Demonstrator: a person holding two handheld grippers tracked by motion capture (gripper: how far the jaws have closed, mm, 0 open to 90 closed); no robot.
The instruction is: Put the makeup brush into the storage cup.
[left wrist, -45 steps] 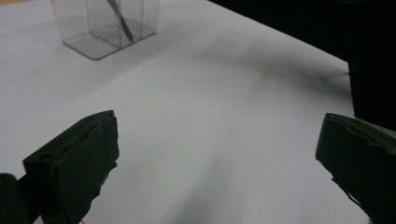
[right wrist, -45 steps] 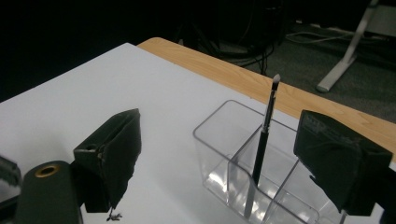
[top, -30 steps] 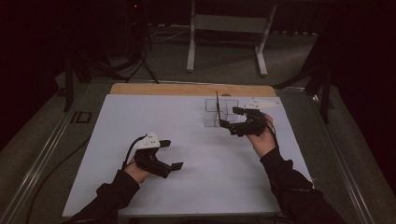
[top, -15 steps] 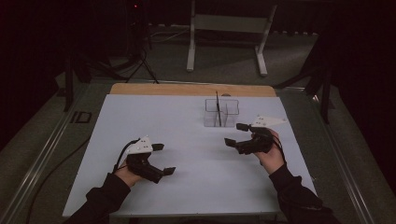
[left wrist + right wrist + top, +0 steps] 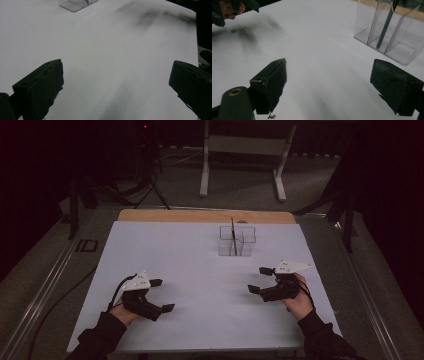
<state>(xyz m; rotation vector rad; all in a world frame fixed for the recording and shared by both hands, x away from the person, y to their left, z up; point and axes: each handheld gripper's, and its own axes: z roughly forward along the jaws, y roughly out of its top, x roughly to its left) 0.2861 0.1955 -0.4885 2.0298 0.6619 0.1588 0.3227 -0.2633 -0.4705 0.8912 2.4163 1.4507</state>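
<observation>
A clear plastic box with compartments (image 5: 237,240) stands toward the back of the white table (image 5: 200,265), right of centre, with a thin dark stick (image 5: 232,232) upright in it. In the right gripper view the same box (image 5: 392,30) and the stick (image 5: 385,25) appear at upper right. My right gripper (image 5: 260,280) hovers open near the right front, jaws wide apart and empty (image 5: 329,85). My left gripper (image 5: 162,295) is open at the left front, nothing between its jaws (image 5: 117,85). A corner of the box (image 5: 75,3) shows at the top of the left gripper view.
A wooden strip (image 5: 205,216) runs along the table's far edge. Behind the table stands a grey metal frame (image 5: 245,155) on the floor. A dark small object (image 5: 88,245) lies on the floor left of the table. The other hand (image 5: 229,8) shows at upper left.
Both grippers have drawn back toward the front edge. The right one left the box area and moved down and right; the left one shifted slightly left and forward.
</observation>
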